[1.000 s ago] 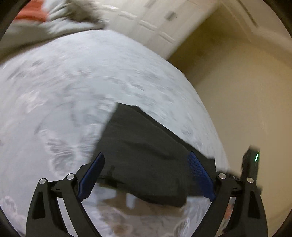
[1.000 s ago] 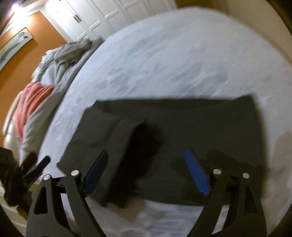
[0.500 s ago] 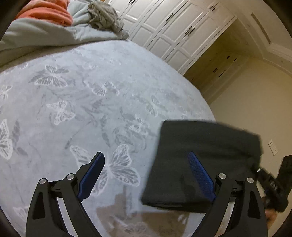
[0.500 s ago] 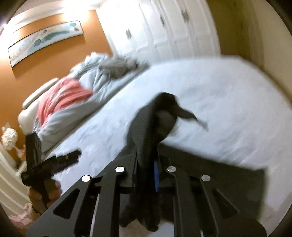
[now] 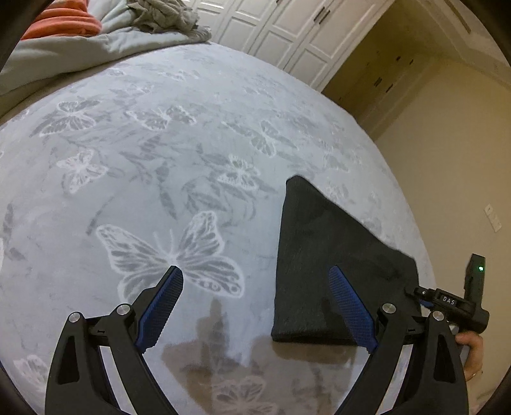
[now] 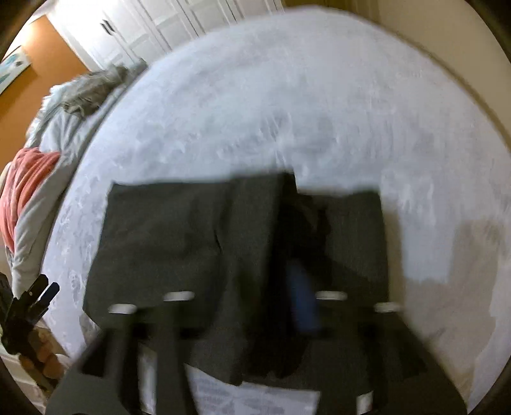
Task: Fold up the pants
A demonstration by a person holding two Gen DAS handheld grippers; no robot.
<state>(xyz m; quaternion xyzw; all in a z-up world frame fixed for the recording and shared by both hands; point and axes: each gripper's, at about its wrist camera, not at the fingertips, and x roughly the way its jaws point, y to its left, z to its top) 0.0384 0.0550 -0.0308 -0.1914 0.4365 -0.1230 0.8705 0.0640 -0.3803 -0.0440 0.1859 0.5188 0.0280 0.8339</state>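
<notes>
Pants [image 5: 332,271]: soft, limp, light knit, likely to sag and drag rather than slide; best taken by pinching a corner or doubled edge, not the flat middle. Dark charcoal, folded to a compact slab, lying on the bed [image 5: 191,143], lower right in left view, centre in blurred right view. Left gripper [image 5: 255,306] jaws spread, empty, off the cloth. Right gripper [image 6: 242,303] jaws opening; a fold lies between them, pads apparently not pressing.

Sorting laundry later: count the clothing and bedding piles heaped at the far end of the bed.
2: a red-orange blanket at the far left corner, and a crumpled grey garment beside it on the grey duvet. More may lie out of view.
</notes>
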